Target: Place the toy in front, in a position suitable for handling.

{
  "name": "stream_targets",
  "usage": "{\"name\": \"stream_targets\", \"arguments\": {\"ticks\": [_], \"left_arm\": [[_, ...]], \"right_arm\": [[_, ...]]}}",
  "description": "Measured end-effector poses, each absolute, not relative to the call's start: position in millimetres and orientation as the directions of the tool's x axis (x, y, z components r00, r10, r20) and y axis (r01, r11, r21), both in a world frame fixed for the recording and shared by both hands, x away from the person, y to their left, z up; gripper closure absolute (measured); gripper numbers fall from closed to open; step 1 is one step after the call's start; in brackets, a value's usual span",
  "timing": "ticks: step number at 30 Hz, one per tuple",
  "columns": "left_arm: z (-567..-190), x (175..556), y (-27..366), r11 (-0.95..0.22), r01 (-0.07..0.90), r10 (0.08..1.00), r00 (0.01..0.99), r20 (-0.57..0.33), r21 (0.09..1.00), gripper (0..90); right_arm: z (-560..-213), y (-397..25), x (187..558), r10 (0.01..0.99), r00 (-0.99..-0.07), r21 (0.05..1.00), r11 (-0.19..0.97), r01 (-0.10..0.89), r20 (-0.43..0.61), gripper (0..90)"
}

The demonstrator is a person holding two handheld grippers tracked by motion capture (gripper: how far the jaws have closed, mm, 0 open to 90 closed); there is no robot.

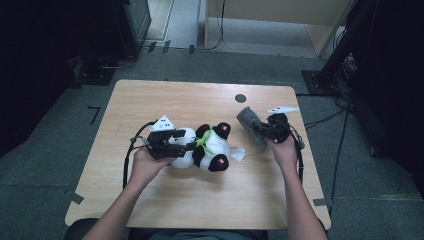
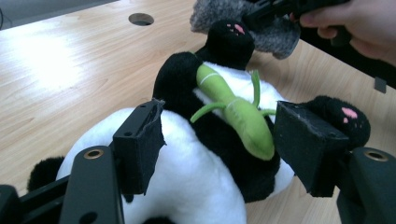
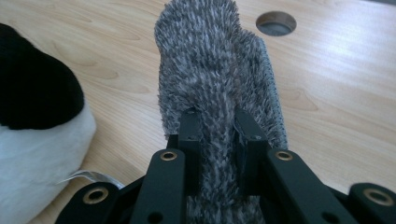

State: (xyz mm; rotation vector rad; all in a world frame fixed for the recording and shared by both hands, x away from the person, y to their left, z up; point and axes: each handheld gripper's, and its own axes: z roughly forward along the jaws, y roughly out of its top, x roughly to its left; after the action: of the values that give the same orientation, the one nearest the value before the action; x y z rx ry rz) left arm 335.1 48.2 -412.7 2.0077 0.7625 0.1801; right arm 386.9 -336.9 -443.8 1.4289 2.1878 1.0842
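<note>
The plush panda (image 1: 202, 147) lies on its back near the middle of the wooden table (image 1: 150, 100), head toward the person's left, its pink-soled feet pointing to the right, a green bamboo sprig (image 2: 236, 112) across its chest. The left gripper (image 1: 172, 145) straddles the panda's white head end with its jaws spread wide on either side and nothing pinched between them. The right gripper (image 1: 265, 131), just to the right of the panda's feet, has its jaws clamped on a grey fuzzy sock (image 3: 217, 79), whose free end lies on the table beyond the panda's upper foot. The step in hand looks like dressing or wiping the panda with the sock. To do it well, the left jaws should close on the panda's body, not on the loose sprig, so the toy cannot slide. The right gripper needs to keep its pinch firm and approach the nearer foot low and straight.
</note>
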Motion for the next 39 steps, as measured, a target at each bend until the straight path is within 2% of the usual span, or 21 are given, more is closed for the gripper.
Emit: {"name": "stream_targets", "arguments": {"ticks": [12,20,23,31,35,39], "left_arm": [[-425.3,322.8,69.0,-0.366,0.436,0.627,0.768,-0.129,0.822,27.8],[-435.6,315.6,81.9,-0.345,0.484,0.668,0.728,-0.151,0.804,25.2],[-442.5,314.5,82.6,-0.333,0.505,0.671,0.720,-0.175,0.796,21.6],[-452.7,314.4,78.4,-0.318,0.488,0.678,0.716,-0.164,0.813,15.9],[-453.4,314.4,74.9,-0.319,0.490,0.689,0.708,-0.156,0.812,13.3],[-451.5,317.1,82.9,-0.289,0.517,0.681,0.702,-0.206,0.805,12.5]], "right_arm": [[-405.9,-318.4,379.0,0.852,-0.508,0.768,0.239,0.594,0.128,76.8],[-388.3,-302.1,375.2,0.815,-0.561,0.792,0.245,0.560,0.145,76.9],[-382.4,-295.6,374.4,0.805,-0.576,0.798,0.254,0.547,0.139,76.9],[-368.2,-279.6,370.4,0.760,-0.630,0.818,0.254,0.516,0.162,76.9],[-358.5,-268.4,371.3,0.752,-0.644,0.799,0.299,0.522,0.139,76.8],[-347.2,-252.7,365.7,0.724,-0.680,0.795,0.344,0.499,0.114,76.5]]}}
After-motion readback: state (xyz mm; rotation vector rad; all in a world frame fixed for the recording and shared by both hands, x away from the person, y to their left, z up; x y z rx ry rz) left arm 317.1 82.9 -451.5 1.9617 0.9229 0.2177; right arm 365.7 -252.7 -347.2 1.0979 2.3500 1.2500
